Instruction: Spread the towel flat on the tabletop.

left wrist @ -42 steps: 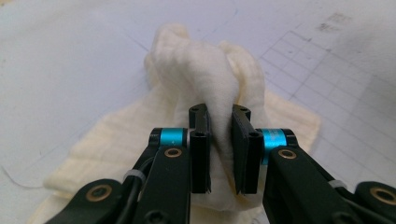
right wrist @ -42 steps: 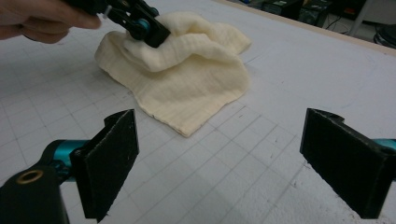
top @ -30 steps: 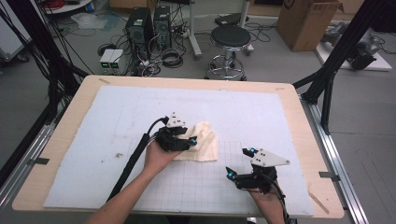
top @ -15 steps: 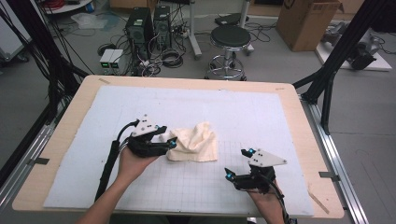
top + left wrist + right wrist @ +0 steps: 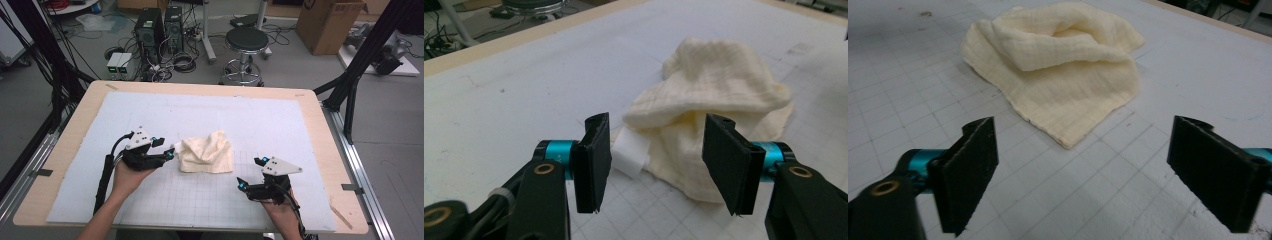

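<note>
Cream cloth (image 5: 206,154): crumpled mid-table on the white mat (image 5: 280,120), white tag toward left gripper.
Left gripper (image 5: 169,150): jaws parted and just narrowing, nothing between; lined up on tag edge.
Right gripper (image 5: 248,172): jaws spread wide, empty, facing near corner.

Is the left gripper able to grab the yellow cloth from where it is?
Probably yes. The left gripper is open, its fingers just short of the crumpled cloth, and nothing lies between them but the cloth's white tag.
</note>
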The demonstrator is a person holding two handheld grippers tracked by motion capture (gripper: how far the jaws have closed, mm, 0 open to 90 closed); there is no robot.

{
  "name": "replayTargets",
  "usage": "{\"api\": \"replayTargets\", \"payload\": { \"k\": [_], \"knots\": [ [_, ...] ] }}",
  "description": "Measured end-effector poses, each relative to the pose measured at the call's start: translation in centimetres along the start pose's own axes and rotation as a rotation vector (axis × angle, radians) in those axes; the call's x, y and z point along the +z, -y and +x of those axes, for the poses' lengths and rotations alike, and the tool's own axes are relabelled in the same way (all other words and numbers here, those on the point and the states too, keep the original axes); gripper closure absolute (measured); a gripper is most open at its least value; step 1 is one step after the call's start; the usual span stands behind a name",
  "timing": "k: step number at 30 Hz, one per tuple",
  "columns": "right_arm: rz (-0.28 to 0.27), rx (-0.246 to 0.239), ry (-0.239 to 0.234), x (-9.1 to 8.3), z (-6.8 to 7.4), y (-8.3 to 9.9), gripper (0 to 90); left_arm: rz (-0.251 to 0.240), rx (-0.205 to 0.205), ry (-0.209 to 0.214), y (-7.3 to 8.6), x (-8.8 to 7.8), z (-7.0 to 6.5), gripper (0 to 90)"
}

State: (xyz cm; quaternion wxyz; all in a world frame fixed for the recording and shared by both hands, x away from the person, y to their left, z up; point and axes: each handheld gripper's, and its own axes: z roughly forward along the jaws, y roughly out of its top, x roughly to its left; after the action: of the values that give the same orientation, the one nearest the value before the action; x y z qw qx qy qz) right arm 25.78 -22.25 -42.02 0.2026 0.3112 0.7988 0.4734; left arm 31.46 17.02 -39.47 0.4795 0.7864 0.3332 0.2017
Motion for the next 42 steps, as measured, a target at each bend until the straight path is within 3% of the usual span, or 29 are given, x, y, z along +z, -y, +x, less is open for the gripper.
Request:
{"api": "replayTargets", "payload": {
  "k": [4,6,10,17,21,24,33,42],
  "knots": [
    [0.007,0.003,-0.011,0.3,0.0,-0.1,16.6,0.051,-0.044,0.024,0.7,2.4,1.4,51.6],
    [0.009,-0.001,-0.026,0.6,-0.3,-0.2,21.5,0.067,-0.064,0.034,1.0,3.3,1.8,53.7],
    [0.020,0.004,-0.042,1.3,-1.0,-0.7,28.9,0.116,-0.056,0.047,0.9,4.8,2.1,55.0],
    [0.056,0.028,-0.086,3.2,-2.4,-1.6,46.0,0.154,-0.021,0.058,-0.2,6.5,2.0,55.7],
    [0.092,0.018,-0.111,4.4,-2.5,-1.8,53.2,0.197,-0.029,0.050,0.3,7.4,2.3,59.4],
    [0.131,0.003,-0.126,5.3,-2.4,-1.8,56.2,0.245,-0.011,0.045,0.8,7.9,2.4,61.4],
    [0.188,-0.011,-0.143,6.6,-2.2,-1.6,61.7,0.252,0.036,0.014,0.8,8.0,1.9,69.9],
    [0.198,-0.033,-0.172,7.1,-1.9,-1.7,64.1,0.250,0.023,0.020,0.9,8.0,2.0,74.8]
  ]
}}
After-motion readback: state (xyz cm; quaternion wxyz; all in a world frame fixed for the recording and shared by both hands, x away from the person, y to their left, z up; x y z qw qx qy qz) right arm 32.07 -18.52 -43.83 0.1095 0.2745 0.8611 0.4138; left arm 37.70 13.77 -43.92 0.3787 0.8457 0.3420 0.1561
